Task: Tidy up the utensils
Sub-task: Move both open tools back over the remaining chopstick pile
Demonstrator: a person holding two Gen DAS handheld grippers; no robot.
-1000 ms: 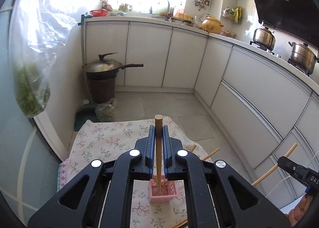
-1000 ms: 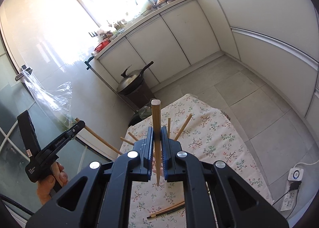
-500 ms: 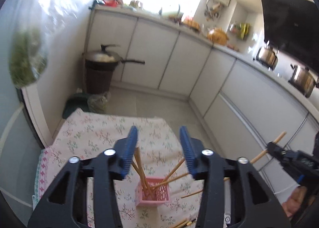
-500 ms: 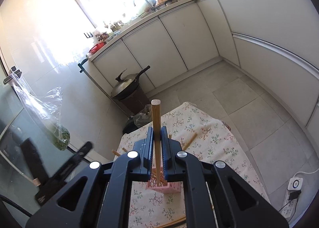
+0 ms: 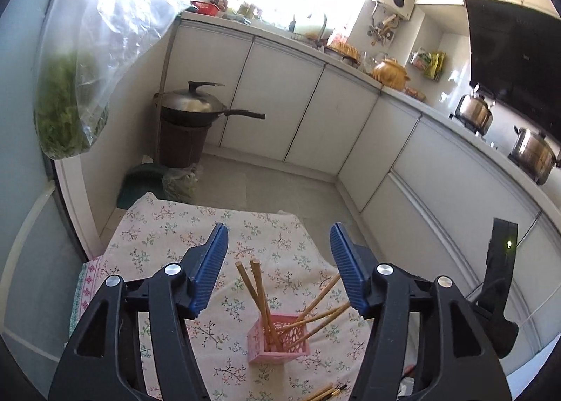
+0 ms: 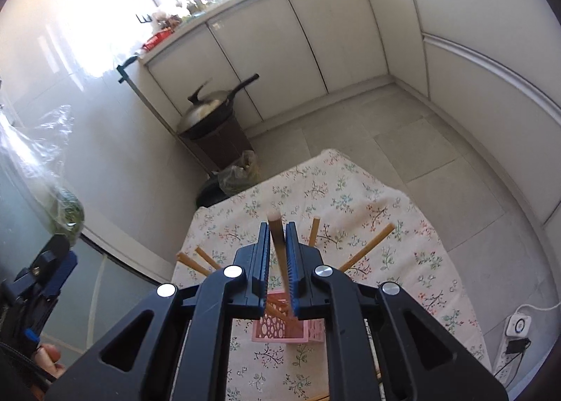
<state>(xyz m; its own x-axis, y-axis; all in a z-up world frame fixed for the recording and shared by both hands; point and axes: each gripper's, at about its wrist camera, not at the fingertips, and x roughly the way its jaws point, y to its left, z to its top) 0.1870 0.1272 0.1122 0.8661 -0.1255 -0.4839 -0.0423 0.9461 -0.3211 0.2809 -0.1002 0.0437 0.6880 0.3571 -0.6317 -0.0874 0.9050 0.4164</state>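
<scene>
Pink basket (image 5: pixel 278 339) sits on the floral-cloth bench (image 5: pixel 168 225), below and just ahead of the left gripper (image 5: pixel 278 253). Several chopsticks (image 5: pixel 261 292) stand in it, two upright and crossing, others leaning out toward the right finger. More loose chopsticks (image 5: pixel 324 392) lie flat on the cloth at the near edge, under the gripper.

Left gripper: jaws well apart, have just been opening, nothing between the blue pads (image 5: pixel 210 267); it tilts down over the basket, pads clear of the sticks.

Right gripper (image 6: pixel 278 260): jaws nearly together, clamped on one chopstick (image 6: pixel 277 236) that stands upright between the pads, its blunt top poking out above the fingertips, lower end out of sight behind the fingers over the basket (image 6: pixel 280 327). The gripper tilts steeply down at the bench. Other sticks fan out left and right of its fingers.

In the right wrist view the left gripper shows at far left, with a hand (image 6: pixel 47 362) on its handle. In the left wrist view the right gripper's body shows at far right.

Beyond the bench: lidded wok (image 5: pixel 194 108) on a brown bin, white cabinets (image 5: pixel 277 99), bag of greens (image 5: pixel 68 109) hanging at left.
</scene>
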